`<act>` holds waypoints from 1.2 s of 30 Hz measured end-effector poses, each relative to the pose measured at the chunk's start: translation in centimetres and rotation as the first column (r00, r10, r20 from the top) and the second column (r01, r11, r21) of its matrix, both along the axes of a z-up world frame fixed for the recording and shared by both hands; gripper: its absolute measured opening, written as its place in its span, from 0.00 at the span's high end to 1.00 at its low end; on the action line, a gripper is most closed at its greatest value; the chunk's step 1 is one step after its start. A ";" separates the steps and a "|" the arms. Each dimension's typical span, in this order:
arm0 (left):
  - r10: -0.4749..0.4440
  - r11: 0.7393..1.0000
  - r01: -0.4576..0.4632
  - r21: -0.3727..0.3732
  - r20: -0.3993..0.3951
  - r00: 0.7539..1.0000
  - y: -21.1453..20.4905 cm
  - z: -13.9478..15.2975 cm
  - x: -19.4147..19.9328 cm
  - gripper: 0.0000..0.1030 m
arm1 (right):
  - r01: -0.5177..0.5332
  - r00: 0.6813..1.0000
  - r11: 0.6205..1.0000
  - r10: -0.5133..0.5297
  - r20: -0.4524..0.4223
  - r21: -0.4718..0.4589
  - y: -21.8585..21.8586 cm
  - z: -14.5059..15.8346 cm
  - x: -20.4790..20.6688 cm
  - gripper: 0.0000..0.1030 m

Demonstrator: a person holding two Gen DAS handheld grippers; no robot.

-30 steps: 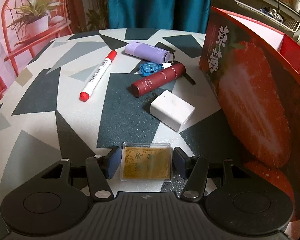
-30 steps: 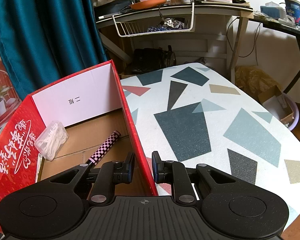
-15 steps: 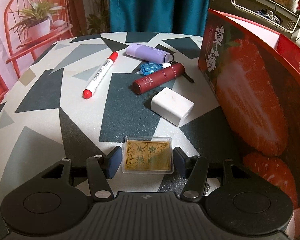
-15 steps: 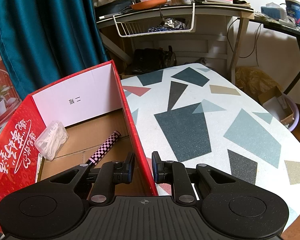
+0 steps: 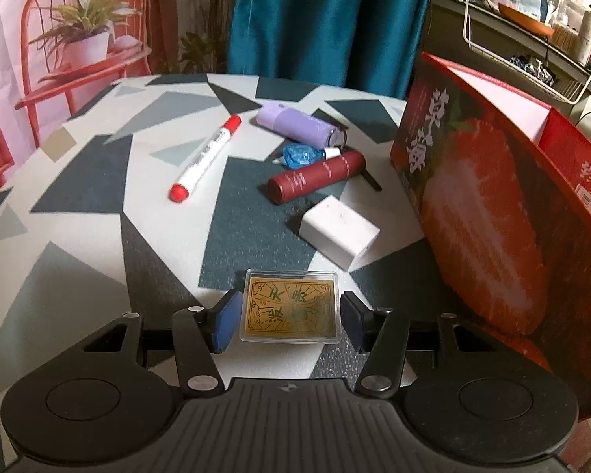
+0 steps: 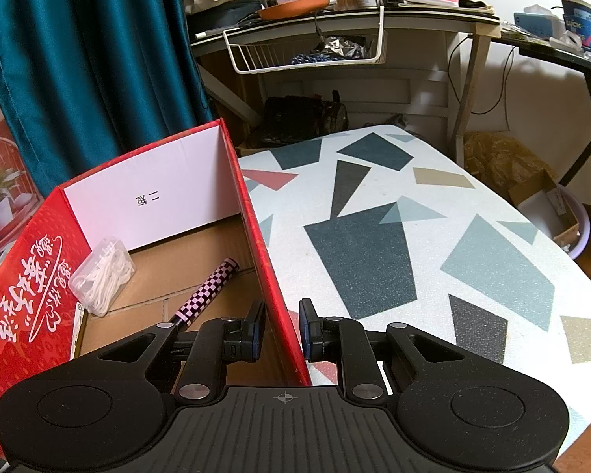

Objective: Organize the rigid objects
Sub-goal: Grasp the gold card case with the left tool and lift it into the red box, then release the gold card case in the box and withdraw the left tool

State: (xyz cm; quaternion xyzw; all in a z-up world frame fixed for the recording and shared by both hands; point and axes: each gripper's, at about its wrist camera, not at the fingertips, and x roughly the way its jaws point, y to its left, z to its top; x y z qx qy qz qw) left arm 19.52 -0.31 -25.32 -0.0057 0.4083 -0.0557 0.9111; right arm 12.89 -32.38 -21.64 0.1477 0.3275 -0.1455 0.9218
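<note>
Left wrist view puts your left gripper [image 5: 290, 322] astride the gold card in its clear case [image 5: 291, 306], lying flat on the patterned table [image 5: 78, 244]; a small gap shows at each pad, so nothing is gripped. Your right gripper [image 6: 281, 329] is clamped on the near wall of the red strawberry box [image 6: 274, 295].

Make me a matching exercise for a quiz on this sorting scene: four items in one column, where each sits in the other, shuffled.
Items:
1. gold card case
2. checkered pen
3. red marker
4. white block

Places:
A. inside the red box
B. between the left tongs
C. on the table, far left
D. on the table beside the box

Pairs: 1-B, 2-A, 3-C, 4-D
</note>
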 end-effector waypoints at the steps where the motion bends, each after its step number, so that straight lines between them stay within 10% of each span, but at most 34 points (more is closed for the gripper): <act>1: 0.000 1.000 0.000 0.003 0.007 1.000 0.0 0.1 0.0 0.44 | 0.000 1.000 1.000 0.000 0.000 0.000 0.0 0.0 0.1 0.84; 12: -0.140 0.986 0.151 -0.063 0.153 0.978 -1.4 6.9 2.7 0.44 | 0.002 1.000 1.000 -0.002 0.005 0.002 -0.1 0.0 0.0 0.84; 18: -0.298 0.945 0.321 -0.058 0.250 0.921 -6.0 10.2 3.4 0.44 | 0.000 1.000 1.000 0.000 0.004 0.001 -0.1 0.0 -0.1 0.84; 26: -0.537 0.843 0.529 0.094 0.210 0.817 -12.8 8.8 2.3 0.44 | 0.000 1.000 1.000 0.000 0.003 0.003 -0.1 0.0 0.0 0.84; 36: -0.570 0.821 0.569 0.057 0.144 0.809 -12.4 7.2 3.1 0.44 | 0.000 1.000 1.000 0.000 0.005 0.003 -0.1 0.0 0.0 0.83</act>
